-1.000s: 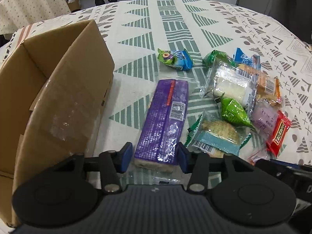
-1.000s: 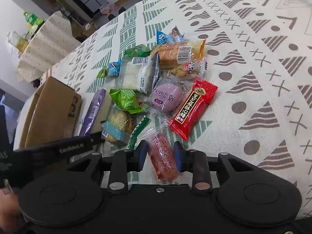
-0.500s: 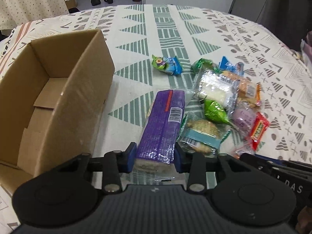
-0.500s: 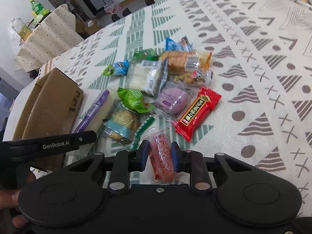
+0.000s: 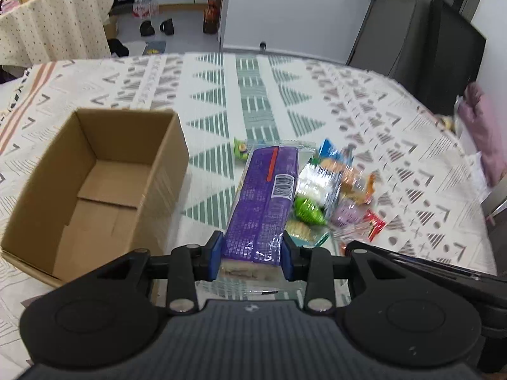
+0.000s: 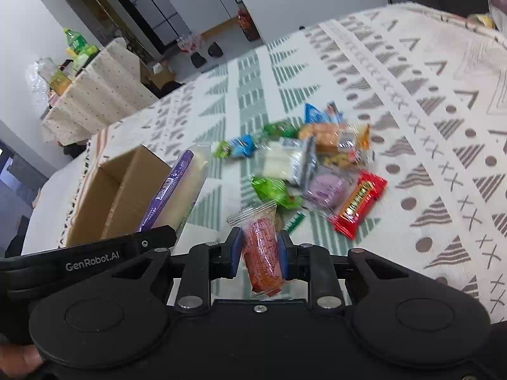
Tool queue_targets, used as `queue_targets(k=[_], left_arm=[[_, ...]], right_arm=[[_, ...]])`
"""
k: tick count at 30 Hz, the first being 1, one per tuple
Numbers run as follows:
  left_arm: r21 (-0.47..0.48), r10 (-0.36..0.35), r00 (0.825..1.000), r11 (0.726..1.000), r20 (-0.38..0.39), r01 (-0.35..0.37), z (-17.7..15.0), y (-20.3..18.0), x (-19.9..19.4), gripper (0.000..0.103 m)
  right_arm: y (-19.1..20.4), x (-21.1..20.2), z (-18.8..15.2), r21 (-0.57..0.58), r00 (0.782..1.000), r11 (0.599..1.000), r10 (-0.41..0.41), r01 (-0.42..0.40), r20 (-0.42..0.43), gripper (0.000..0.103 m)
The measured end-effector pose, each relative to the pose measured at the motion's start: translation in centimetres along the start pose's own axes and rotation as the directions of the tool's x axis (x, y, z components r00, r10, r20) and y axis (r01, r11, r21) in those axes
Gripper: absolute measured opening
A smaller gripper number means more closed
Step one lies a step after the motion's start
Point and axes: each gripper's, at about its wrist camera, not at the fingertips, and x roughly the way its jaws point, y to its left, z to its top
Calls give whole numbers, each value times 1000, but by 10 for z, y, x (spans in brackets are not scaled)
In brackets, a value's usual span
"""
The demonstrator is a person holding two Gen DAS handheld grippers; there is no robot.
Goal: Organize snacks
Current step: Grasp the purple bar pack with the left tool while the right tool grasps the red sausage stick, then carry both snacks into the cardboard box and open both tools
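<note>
My left gripper (image 5: 252, 255) is shut on the near end of a long purple snack pack (image 5: 266, 199), lifted above the table. The same purple pack (image 6: 164, 190) shows at the left of the right wrist view, tilted up beside the box. An open cardboard box (image 5: 95, 183) with nothing inside sits to the left. My right gripper (image 6: 260, 251) is shut on a small clear-wrapped orange-red snack (image 6: 263, 250), raised off the cloth. A pile of loose snacks (image 6: 304, 171) lies beyond it: a red bar (image 6: 359, 204), a green bag (image 6: 272, 190), a purple bun (image 6: 326, 186).
A patterned tablecloth (image 5: 253, 101) covers the table. The box (image 6: 117, 196) stands at its left side. A second cloth-covered table (image 5: 54, 25) with bottles stands far left. A dark chair (image 5: 443, 53) and a pink item (image 5: 481, 133) are at the far right edge.
Both grippers have risen with their snacks. The purple pack has left the table and the view now looks down into the box. The orange-red snack is lifted clear of the pile.
</note>
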Motion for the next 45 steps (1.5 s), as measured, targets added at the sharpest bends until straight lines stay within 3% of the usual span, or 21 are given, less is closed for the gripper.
queue_targets(k=[23,45], left_arm=[[-110,-6,986,994,167,25,10,65,-81,36],[-252,81,988,967,131,-46,9,158,-60,37]], right_arm=[[91,-27,5,-92,994,995,45,-35,100,24],[156,27,9,-109,995,991,84,-78,53,24]])
